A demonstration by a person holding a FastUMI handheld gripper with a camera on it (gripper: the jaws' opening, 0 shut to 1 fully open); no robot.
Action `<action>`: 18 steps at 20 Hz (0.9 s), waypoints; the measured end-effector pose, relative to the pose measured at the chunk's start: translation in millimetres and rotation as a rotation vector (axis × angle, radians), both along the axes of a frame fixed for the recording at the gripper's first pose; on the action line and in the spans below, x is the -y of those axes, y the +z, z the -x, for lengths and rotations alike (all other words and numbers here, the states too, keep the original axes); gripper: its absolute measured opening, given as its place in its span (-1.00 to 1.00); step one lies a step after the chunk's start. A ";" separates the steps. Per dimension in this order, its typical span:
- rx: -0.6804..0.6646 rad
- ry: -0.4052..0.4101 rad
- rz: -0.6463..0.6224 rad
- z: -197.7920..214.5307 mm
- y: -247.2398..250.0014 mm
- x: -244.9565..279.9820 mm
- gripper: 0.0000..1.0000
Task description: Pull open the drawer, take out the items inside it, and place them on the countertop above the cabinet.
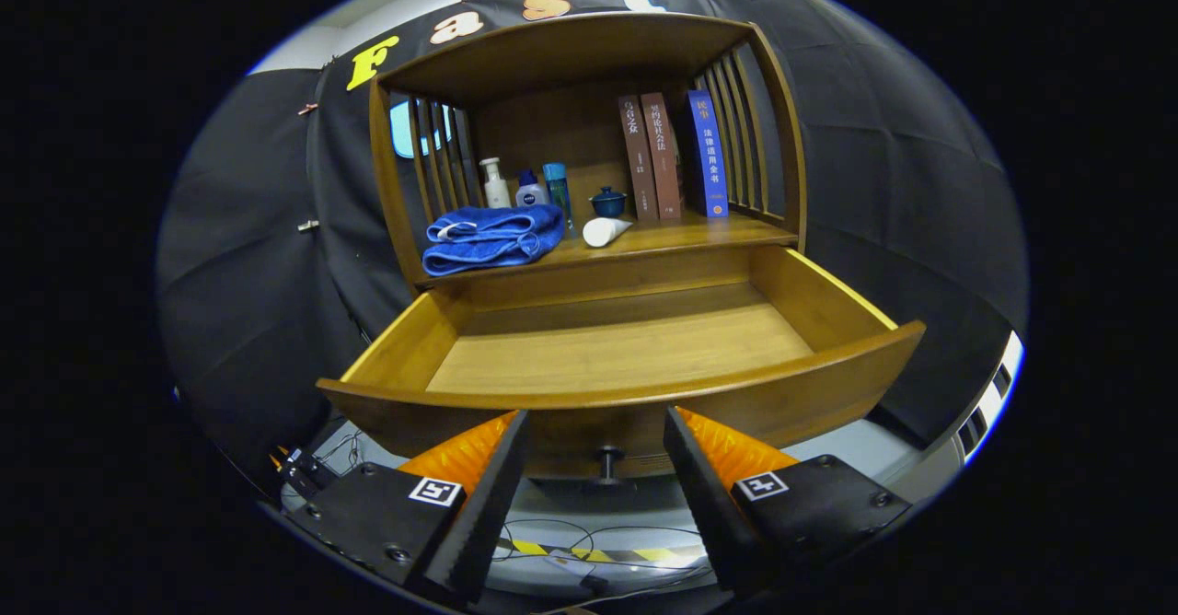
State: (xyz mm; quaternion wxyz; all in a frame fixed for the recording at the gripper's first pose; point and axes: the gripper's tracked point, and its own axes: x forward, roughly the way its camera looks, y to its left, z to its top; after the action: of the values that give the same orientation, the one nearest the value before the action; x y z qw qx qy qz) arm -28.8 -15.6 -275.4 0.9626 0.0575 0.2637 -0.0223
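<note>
Drawer: the drawer [626,343] is pulled right out, its bare wooden floor open to view and nothing visible lying in it; the strip just behind the front panel is hidden.
Knob: the small dark knob [607,460] sits low on the drawer front, between the two fingers and just ahead of them, touched by neither.
Jaws: wide apart and holding nothing. The gripper [596,431] hangs just in front of the drawer front.
Worktop: the worktop [681,233] above the drawer carries a folded blue towel [492,237] on the left and a white tube [605,230] lying on its side near the middle.
Behind them: three bottles [525,190], a small blue pot [607,201] and three upright books [672,156] stand against the back.
Stage: by my reading the emptying is done or nearly so, with towel and tube looking like the drawer's former contents.
Doing it well: lift the gripper and tip it forward over the front panel to check the hidden near strip before calling it empty.
If something is there: come down with the jaws spread and keep clear of the side walls.
Placing: the free patch of worktop to the right of the tube, in front of the books, looks the best spot.
Risk: crowding the pot or knocking the tube so it rolls.
</note>
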 end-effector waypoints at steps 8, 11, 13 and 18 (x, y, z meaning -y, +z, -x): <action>0.008 -0.017 0.025 -8.1 -21.8 3.0 0.84; 0.034 -0.023 0.028 -13.2 -21.5 5.5 0.83; 0.043 -0.022 0.021 -21.8 -22.9 7.3 0.83; 0.066 -0.027 0.017 -58.9 -24.9 9.0 0.84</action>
State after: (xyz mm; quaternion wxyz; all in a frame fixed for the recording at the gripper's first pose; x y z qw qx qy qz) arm 30.1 -24.6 -300.3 0.9709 0.0538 0.2306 -0.0354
